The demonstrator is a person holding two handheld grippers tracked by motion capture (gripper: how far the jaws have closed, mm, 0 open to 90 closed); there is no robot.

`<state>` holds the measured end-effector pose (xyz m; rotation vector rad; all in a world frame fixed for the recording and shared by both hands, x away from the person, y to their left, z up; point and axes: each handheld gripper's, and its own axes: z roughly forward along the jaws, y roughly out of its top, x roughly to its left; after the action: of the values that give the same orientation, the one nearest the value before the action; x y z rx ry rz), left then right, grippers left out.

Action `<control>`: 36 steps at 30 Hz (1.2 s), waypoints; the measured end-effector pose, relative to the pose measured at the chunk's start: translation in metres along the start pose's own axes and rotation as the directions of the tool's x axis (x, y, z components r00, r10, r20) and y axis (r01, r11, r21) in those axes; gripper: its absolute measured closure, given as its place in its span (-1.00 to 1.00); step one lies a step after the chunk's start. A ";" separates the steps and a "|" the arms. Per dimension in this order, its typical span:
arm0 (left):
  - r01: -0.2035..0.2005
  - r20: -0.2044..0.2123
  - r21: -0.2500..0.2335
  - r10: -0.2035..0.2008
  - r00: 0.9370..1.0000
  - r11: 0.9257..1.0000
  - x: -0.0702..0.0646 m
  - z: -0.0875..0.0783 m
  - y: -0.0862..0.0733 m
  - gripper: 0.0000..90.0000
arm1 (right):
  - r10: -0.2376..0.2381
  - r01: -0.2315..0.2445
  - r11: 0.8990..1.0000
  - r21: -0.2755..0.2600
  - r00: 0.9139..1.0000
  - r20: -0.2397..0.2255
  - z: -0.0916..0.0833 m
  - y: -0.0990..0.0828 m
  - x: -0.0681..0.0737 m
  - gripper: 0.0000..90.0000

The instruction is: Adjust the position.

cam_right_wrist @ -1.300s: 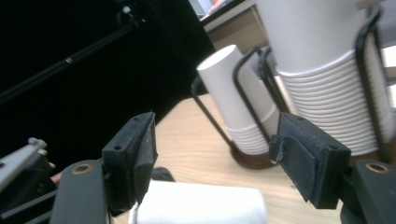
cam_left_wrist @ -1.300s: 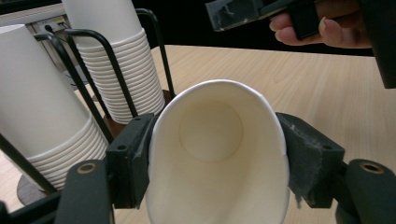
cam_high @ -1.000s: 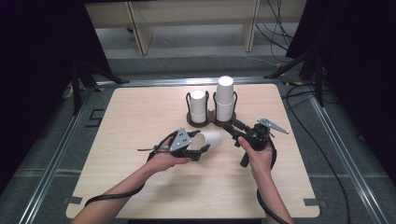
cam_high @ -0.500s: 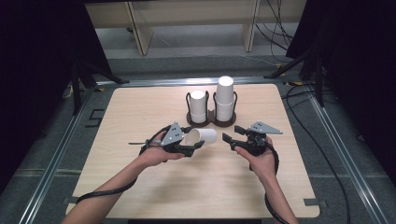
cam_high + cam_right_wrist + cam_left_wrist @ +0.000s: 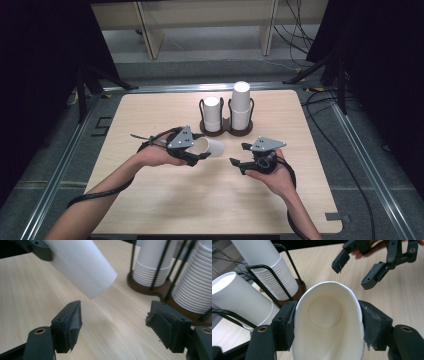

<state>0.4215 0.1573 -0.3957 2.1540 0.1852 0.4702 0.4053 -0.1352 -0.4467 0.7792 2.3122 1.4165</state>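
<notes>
Left gripper (image 5: 197,156): jaws are clenching a single white paper cup (image 5: 328,322) by its rim, one pad on each side, squeezing the mouth into an oval. The cup is lying on its side in the grasp, held above the bench (image 5: 150,110) near its middle, base pointing toward the right gripper.

Right gripper (image 5: 240,159): jaws are standing released, with nothing between them; they have just been opening. In the right gripper view the two pads are sitting well apart over bare wood, the cup's closed base (image 5: 100,285) hanging above and ahead of them, not touching.

Both grippers are facing each other near the bench centre, apart, with the cup between them.

Cup holder (image 5: 226,131): a dark two-ring wire stand on a brown base, sitting toward the far edge of the bench, just beyond the grippers. Its left ring is carrying a shorter stack of white cups (image 5: 212,114); its right ring is carrying a taller stack (image 5: 241,105).

Person's forearms are coming in from the near edge, a black cable trailing from each gripper.
</notes>
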 end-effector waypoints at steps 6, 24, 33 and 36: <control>-0.084 0.056 0.062 0.080 0.995 0.995 -0.004 0.001 0.007 -0.21 | -0.068 0.068 0.998 -0.001 0.997 -0.043 0.005 0.005 0.008 -0.42; -0.240 0.184 0.169 0.208 0.961 0.956 -0.009 0.006 0.035 -0.19 | -0.161 0.163 0.987 0.007 0.978 -0.130 0.015 0.006 0.025 -0.49; -0.291 0.227 0.218 0.241 0.944 0.932 -0.012 0.008 0.041 -0.19 | -0.217 0.221 0.975 0.010 0.965 -0.147 0.024 0.012 0.033 -0.51; -0.302 0.234 0.218 0.251 0.939 0.928 -0.014 0.009 0.042 -0.19 | -0.219 0.224 0.974 0.015 0.963 -0.158 0.028 0.012 0.034 -0.51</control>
<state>0.4108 0.1217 -0.3706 2.4755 -0.1894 0.3992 0.3961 -0.0903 -0.4482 0.4137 2.4545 1.3857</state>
